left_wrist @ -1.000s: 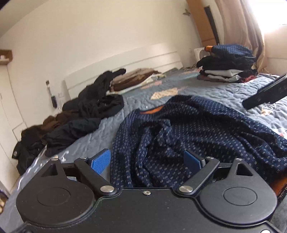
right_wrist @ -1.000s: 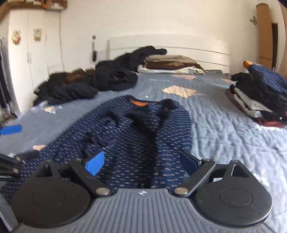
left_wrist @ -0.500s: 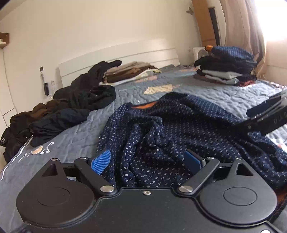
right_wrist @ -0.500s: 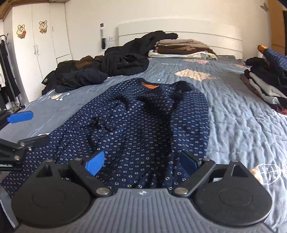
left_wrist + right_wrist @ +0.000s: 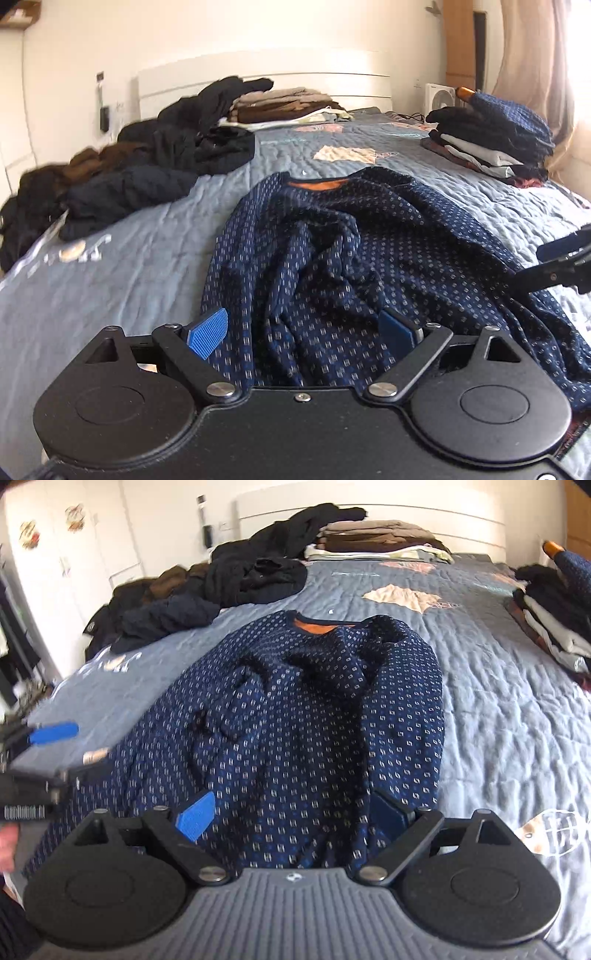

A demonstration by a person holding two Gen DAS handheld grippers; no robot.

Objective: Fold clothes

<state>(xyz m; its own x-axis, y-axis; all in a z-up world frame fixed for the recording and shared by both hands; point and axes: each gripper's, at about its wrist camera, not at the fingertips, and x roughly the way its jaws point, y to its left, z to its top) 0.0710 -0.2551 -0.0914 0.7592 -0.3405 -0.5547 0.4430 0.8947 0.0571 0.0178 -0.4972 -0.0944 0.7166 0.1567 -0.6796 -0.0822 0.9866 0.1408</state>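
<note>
A navy sweater (image 5: 351, 258) with small pale dots and an orange neck lining lies crumpled on the grey quilted bed (image 5: 122, 280), collar at the far end. My left gripper (image 5: 301, 332) is open over its near left part, blue pads wide apart with fabric showing between them. My right gripper (image 5: 291, 814) is open over the near right part of the sweater (image 5: 314, 709). Each gripper shows in the other's view: the right gripper (image 5: 561, 266) at the right edge, the left gripper (image 5: 37, 768) at the left edge. The sweater's near hem is hidden under the gripper bodies.
A stack of folded clothes (image 5: 487, 140) sits on the bed's right side. Dark unfolded garments (image 5: 147, 173) are heaped along the left side, with a folded brown stack (image 5: 280, 105) by the white headboard. A white wardrobe (image 5: 55, 554) stands to the left.
Both grippers have moved in closer over the sweater's near end, and the right wrist view now tilts down onto it. Both stay open. The sweater lies as before.
</note>
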